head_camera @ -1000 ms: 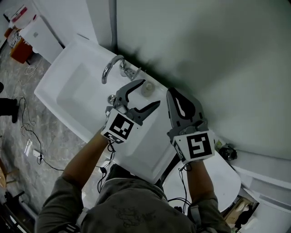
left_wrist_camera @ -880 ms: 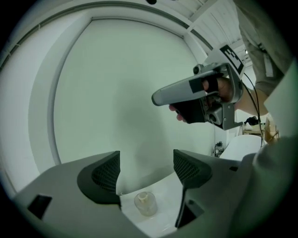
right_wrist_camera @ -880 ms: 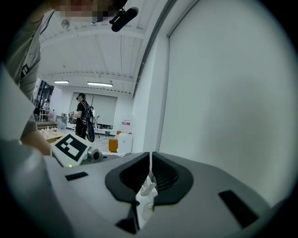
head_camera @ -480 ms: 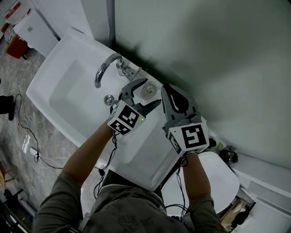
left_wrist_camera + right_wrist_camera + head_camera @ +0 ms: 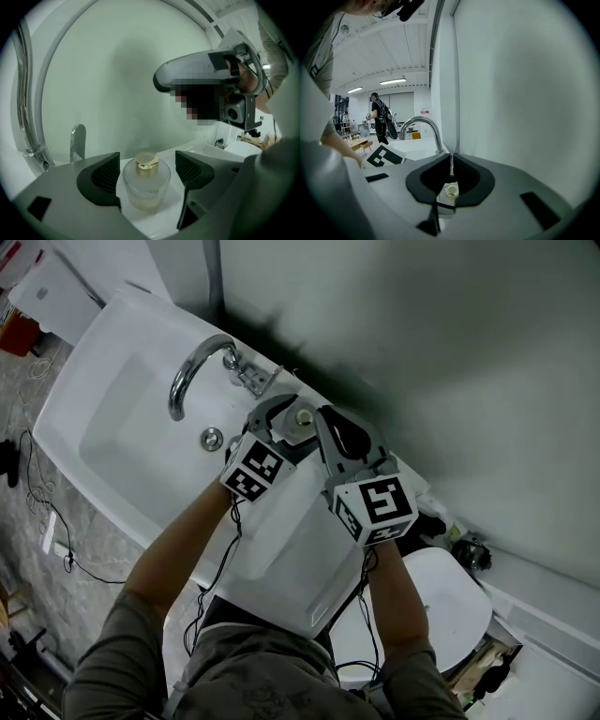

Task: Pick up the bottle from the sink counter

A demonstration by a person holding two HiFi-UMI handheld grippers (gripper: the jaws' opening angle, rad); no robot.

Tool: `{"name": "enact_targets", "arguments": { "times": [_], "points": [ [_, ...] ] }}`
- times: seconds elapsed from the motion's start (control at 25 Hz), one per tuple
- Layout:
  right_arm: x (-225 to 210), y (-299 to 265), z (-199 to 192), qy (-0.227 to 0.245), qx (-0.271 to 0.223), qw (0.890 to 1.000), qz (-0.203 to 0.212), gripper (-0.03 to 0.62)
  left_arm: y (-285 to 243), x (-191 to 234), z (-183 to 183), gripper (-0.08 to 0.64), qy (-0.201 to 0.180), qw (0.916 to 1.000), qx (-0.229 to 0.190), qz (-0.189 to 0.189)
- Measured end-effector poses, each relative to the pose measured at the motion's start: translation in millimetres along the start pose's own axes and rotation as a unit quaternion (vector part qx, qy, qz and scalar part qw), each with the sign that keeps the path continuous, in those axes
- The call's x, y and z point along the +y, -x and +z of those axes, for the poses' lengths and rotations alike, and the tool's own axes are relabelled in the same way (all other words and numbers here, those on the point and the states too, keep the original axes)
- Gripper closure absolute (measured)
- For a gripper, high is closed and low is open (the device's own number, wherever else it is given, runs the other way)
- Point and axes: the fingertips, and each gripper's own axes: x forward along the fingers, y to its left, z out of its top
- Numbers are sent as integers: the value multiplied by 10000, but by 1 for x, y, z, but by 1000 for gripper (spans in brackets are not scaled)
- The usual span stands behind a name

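Frosted-glass, gold-capped bottle (image 5: pixel 146 187) sits at the white counter's (image 5: pixel 281 549) back edge between the released left tongs (image 5: pixel 147 158) — ungrasped, unlifted; right tongs (image 5: pixel 451 161) clenched, empty.

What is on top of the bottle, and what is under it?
A gold cap tops the frosted bottle; white counter lies beneath. The contact patch itself is hidden.

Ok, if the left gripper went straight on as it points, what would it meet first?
The frosted bottle with the gold cap, most likely: it stands between the open jaws of the left gripper, untouched.
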Motion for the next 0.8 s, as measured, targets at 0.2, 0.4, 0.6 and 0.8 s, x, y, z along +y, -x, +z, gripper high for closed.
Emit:
{"name": "enact_targets", "arguments": {
  "times": [0.2,0.4,0.6,0.8],
  "points": [
    [-4,-8,-16,-125,75,9999,-12,556,-16,3,-10,215,13,10000,-14,15],
    [-7,-15,-26,-145,168,9997,37,556,-28,3,-19,215,17,10000,-7,-41],
    [-10,-17,-34,-193,228,9995,72,557,-34,0,-25,215,-51,9999,76,-89],
    [-10,-22,-43,-182,344,9991,193,555,-35,3,-25,215,-206,9997,82,70]
  ]
}}
